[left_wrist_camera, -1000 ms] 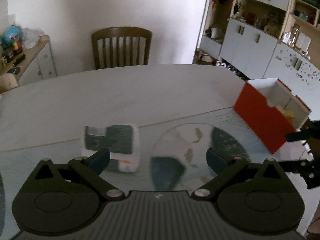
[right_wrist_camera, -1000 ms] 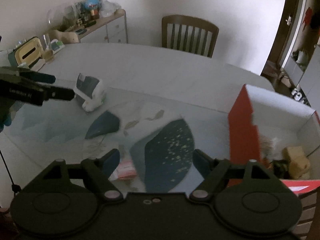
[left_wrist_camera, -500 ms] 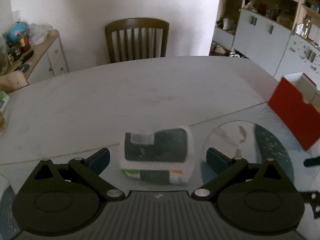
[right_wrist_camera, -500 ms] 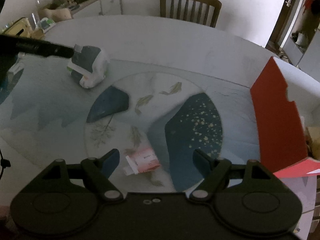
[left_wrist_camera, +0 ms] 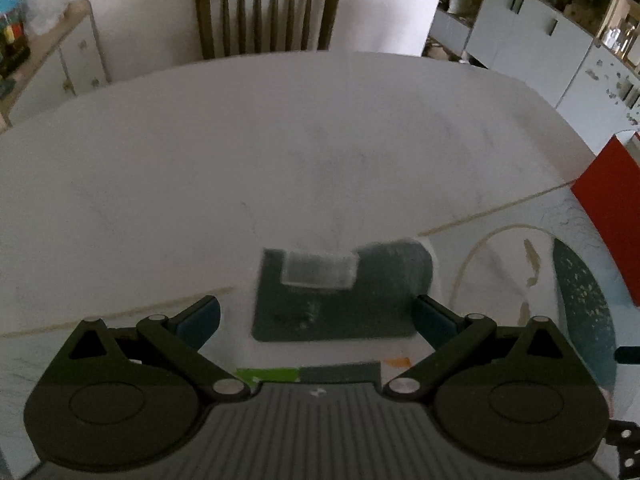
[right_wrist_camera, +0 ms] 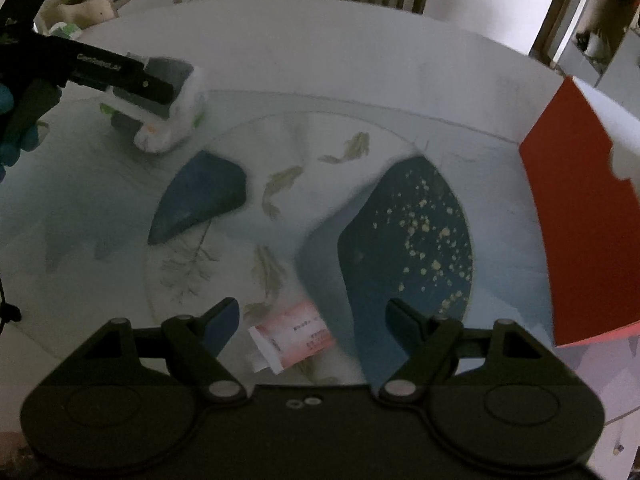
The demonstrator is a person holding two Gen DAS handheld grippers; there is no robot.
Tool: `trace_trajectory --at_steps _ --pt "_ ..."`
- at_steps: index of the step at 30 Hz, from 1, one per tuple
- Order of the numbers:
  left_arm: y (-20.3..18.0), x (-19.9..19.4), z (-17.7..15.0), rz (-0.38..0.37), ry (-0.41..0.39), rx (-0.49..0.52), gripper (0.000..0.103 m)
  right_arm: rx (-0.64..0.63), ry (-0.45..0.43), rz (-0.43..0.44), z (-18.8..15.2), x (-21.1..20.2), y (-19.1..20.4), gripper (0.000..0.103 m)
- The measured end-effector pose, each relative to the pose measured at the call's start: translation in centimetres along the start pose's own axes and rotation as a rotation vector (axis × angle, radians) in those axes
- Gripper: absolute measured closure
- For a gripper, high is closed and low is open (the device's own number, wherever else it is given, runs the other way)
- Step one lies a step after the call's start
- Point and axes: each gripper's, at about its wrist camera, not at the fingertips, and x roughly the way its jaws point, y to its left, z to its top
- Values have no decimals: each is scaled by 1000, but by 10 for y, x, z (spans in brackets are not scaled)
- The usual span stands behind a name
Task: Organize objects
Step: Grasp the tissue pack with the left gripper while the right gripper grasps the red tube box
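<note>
The left gripper (left_wrist_camera: 316,314) straddles a soft, dark-faced tissue pack (left_wrist_camera: 340,292) — fingers wide. The right gripper (right_wrist_camera: 312,316), likewise spread, hangs over a flat pink sachet (right_wrist_camera: 292,338) on the glossy fish-print mat (right_wrist_camera: 320,184) — red box (right_wrist_camera: 580,240) nearby.

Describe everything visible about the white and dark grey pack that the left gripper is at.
The pack is a soft-looking white wrapper with a dark grey face, a pale rectangular patch near its far edge, and green and orange marks on its near side. It lies on the patterned mat near the mat's far edge. The left gripper is open around it, one finger on each side; contact cannot be judged.
</note>
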Motion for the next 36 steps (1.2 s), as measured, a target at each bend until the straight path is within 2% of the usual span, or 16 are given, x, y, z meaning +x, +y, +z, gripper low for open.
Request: trace_trajectory --at_steps 4,14,15,16,17,18,19,21,25,31,36 --pt "-8 8 -4 1 5 32 0 0 23 -9 -3 9 0 23" --pt "-25 7 -13 -3 -82 76 2 -12 16 -21 -8 13 4 25" --pt "-26 5 -13 -4 -91 79 5 -12 16 -16 -9 14 4 25" --pt "-27 4 -14 -9 -98 81 16 -12 18 -6 -9 14 4 25" --pt "-27 4 -13 -11 -98 81 22 -9 20 3 -11 14 4 26" --pt "-28 3 -14 -12 -96 82 33 -10 19 3 -12 13 4 26" --pt "-29 3 -15 -18 -93 81 39 -13 19 5 -13 12 5 27" --pt "-28 4 -12 -36 -96 73 46 -16 15 13 -16 9 7 33" --pt "-32 2 -14 -66 -105 70 67 -20 -1 17 -18 5 7 52" --pt "-48 -9 -19 -66 -138 101 79 -19 -21 30 -22 0 3 54" --pt "-63 -21 -28 -85 -161 107 82 -6 -47 32 -27 -11 -5 54"
